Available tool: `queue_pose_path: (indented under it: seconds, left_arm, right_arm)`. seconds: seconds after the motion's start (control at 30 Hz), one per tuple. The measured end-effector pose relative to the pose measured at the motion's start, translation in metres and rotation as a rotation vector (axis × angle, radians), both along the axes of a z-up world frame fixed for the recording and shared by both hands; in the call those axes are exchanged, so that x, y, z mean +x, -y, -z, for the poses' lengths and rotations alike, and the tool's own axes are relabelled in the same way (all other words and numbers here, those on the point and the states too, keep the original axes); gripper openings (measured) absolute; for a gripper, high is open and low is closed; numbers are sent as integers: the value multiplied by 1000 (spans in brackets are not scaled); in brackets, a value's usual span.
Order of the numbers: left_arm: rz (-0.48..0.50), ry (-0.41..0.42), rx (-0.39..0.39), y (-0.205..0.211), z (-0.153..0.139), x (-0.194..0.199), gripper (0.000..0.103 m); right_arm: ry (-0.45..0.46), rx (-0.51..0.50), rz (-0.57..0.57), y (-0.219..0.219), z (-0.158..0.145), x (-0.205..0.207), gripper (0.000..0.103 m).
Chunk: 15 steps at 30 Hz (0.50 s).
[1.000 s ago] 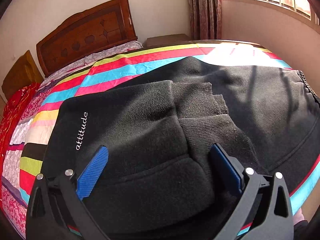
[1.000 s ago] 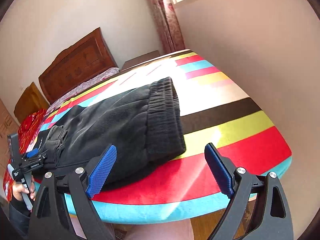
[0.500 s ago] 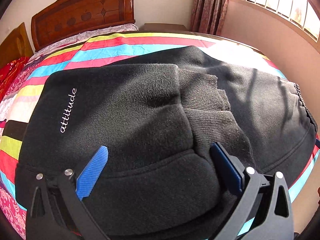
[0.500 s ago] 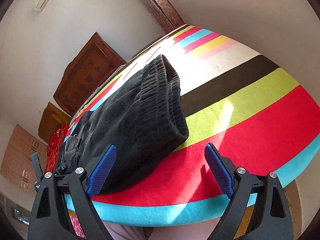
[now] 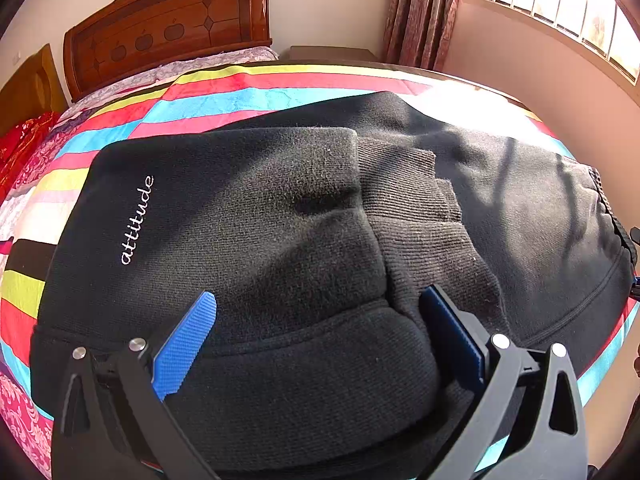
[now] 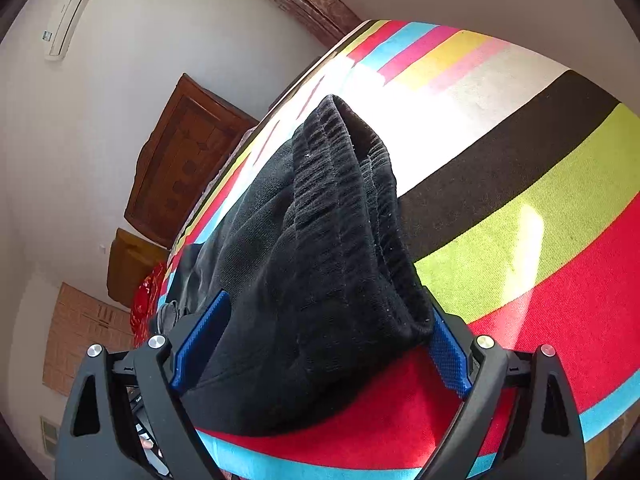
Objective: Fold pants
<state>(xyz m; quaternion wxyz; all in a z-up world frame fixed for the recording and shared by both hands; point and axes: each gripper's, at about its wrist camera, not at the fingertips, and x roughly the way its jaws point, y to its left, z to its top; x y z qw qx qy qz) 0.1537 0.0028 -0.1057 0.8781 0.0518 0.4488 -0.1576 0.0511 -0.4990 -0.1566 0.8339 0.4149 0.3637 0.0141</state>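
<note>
While both spread, each claw (image 5: 320,332) (image 6: 324,344) straddles the pants (image 5: 280,220)

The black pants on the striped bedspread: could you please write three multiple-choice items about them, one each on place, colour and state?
1. Where do the black pants lie?
A. on the striped bedspread
B. on the floor
C. over the headboard

2. What colour is the word "attitude"?
A. red
B. white
C. yellow

3. How are both tools, left tool and right tool?
A. shut
B. out of view
C. open, cloth between the jaws

Answers: 1 A, stripes show all around them; 2 B, pale script on black; 3 C, blue pads stand wide apart.
</note>
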Motion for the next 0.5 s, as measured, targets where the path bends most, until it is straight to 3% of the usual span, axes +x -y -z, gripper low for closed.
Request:
queue_pose_path:
  seconds: [0.1,0.27,0.33,0.37,0.4,0.5]
  left_arm:
    - [3,8,-6,-1,0,-1,102]
    - [3,8,-8,-1,1,-1,102]
    - [3,8,-8,-1,1,-1,102]
    - [2,7,-9,-1,1,-1,102]
    - [2,5,-11,-1,1,-1,102]
    - [3,1,-14,-1,0,-1,102]
  right_arm:
    - [-16,-16,-106,-21,-2,8,90]
    - [-24,-97,-97,-39,-6,14,91]
    - [-16,-137,-80,-44,-6,16,76]
    - [-19,-137,-43,-40,-4,14,47]
    - [-10,-96,-9,-32,0,10,40]
    - [63,112,46,-11,16,-3,36]
